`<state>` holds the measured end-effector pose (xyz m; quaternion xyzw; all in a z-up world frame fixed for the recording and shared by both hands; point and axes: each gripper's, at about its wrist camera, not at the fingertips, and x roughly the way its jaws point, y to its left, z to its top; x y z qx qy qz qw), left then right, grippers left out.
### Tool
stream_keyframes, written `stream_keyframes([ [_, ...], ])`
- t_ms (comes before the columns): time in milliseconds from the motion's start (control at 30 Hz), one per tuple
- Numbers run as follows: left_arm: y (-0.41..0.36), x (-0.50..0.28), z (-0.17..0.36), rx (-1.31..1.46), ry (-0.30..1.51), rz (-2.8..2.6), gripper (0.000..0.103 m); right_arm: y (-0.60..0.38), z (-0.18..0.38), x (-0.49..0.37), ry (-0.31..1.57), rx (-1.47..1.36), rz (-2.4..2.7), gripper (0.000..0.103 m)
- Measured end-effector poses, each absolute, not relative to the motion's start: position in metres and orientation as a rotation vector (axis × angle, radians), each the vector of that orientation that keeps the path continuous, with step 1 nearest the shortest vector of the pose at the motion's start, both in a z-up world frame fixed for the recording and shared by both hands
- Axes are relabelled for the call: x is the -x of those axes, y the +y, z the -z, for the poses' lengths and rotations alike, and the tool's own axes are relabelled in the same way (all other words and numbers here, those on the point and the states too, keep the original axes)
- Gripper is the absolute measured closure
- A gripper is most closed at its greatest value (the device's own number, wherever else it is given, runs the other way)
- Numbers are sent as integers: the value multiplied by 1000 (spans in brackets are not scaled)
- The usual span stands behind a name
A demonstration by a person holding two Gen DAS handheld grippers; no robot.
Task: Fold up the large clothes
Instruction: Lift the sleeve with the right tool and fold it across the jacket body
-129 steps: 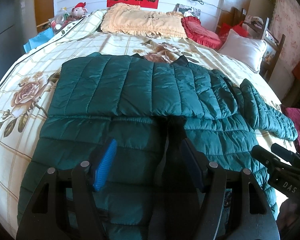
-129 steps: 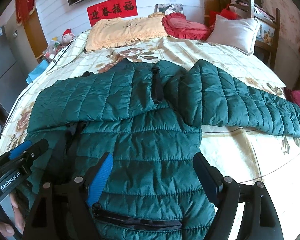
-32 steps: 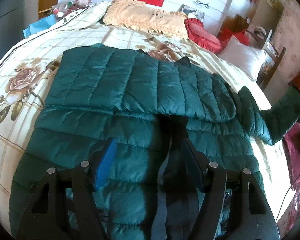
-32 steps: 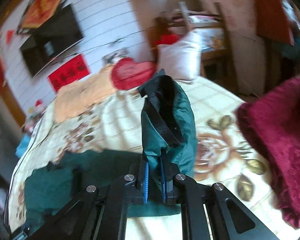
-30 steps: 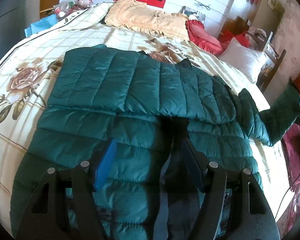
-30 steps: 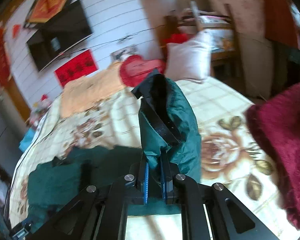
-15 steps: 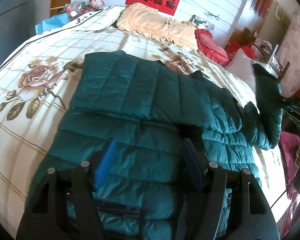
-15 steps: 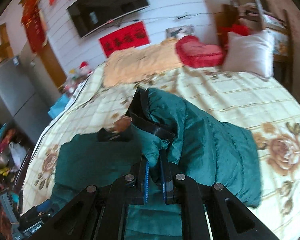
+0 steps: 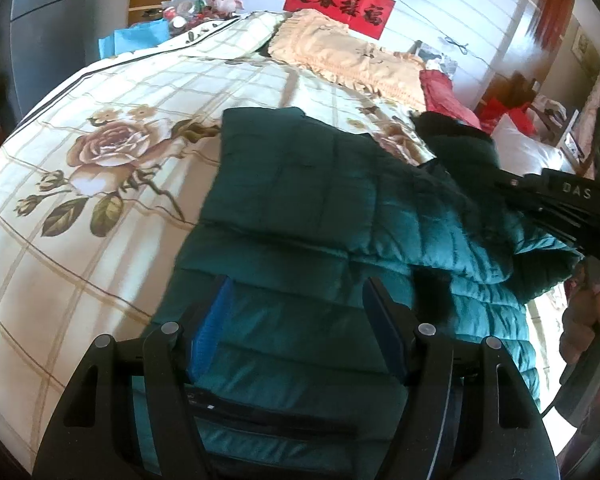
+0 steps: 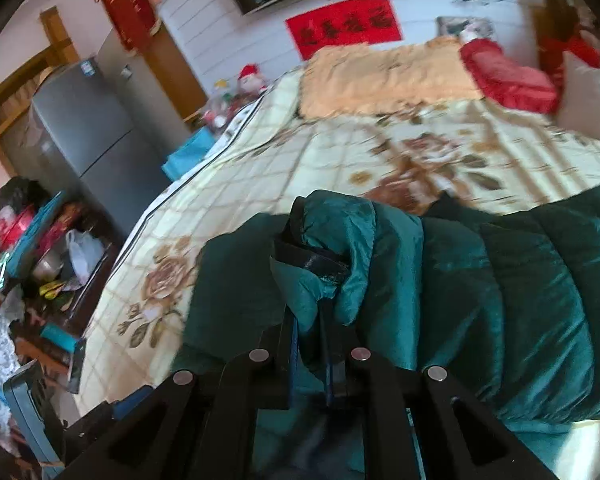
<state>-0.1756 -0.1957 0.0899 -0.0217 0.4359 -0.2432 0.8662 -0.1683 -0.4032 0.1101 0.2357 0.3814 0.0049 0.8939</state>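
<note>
A dark green quilted jacket (image 9: 300, 208) lies spread on the bed, one sleeve folded across its chest. My left gripper (image 9: 296, 320) stands open over the jacket's lower body, nothing pinched between its blue pads. My right gripper (image 10: 310, 320) is shut on the black-trimmed cuff of the other sleeve (image 10: 356, 256) and holds it lifted over the jacket's body (image 10: 540, 300). In the left wrist view the right gripper (image 9: 556, 196) enters from the right, with the raised sleeve (image 9: 460, 148) draped ahead of it.
The bed's cream floral quilt (image 9: 100, 152) reaches left and back. A yellow pillow (image 9: 340, 56), a red pillow (image 9: 440, 88) and a white pillow (image 9: 528, 152) lie at the head. A grey fridge (image 10: 88, 144) and cluttered shelves (image 10: 40, 248) stand left. A person's hand (image 9: 584, 320) shows at right.
My right gripper has carried the sleeve from the bed's right side leftward over the jacket. The left gripper has drifted sideways over the jacket, still open.
</note>
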Motion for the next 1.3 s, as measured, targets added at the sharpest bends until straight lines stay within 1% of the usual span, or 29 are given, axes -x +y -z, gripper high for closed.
stream_keyframes([
  [300, -183, 166, -83, 50, 924, 488, 36, -353, -83, 125, 863, -512, -138, 94],
  [567, -178, 161, -78, 66, 942, 473, 36, -355, -61, 116, 921, -600, -178, 93],
  [733, -181, 155, -79, 90, 950, 482, 36, -362, -65, 122, 904, -614, -186, 92],
  [900, -188, 124, -88, 220, 972, 510, 36, -366, -65, 123, 905, -628, -194, 92],
  [1000, -199, 111, -94, 181, 970, 491, 36, -367, -62, 124, 907, -642, -190, 92],
  [1067, -204, 107, -95, 152, 960, 481, 36, -367, -61, 125, 907, -639, -188, 90],
  [1100, -205, 106, -95, 142, 959, 478, 36, -367, -61, 125, 909, -636, -191, 81],
  [1133, -207, 104, -94, 131, 958, 478, 36, -367, -61, 126, 909, -637, -198, 59],
  [1167, -208, 103, -92, 125, 959, 479, 36, -367, -62, 127, 903, -646, -212, 47],
  [1200, -209, 102, -91, 122, 961, 480, 36, -367, -64, 129, 896, -657, -226, 33],
  [1300, -213, 94, -82, 143, 996, 507, 36, -364, -74, 135, 891, -610, -218, 32],
])
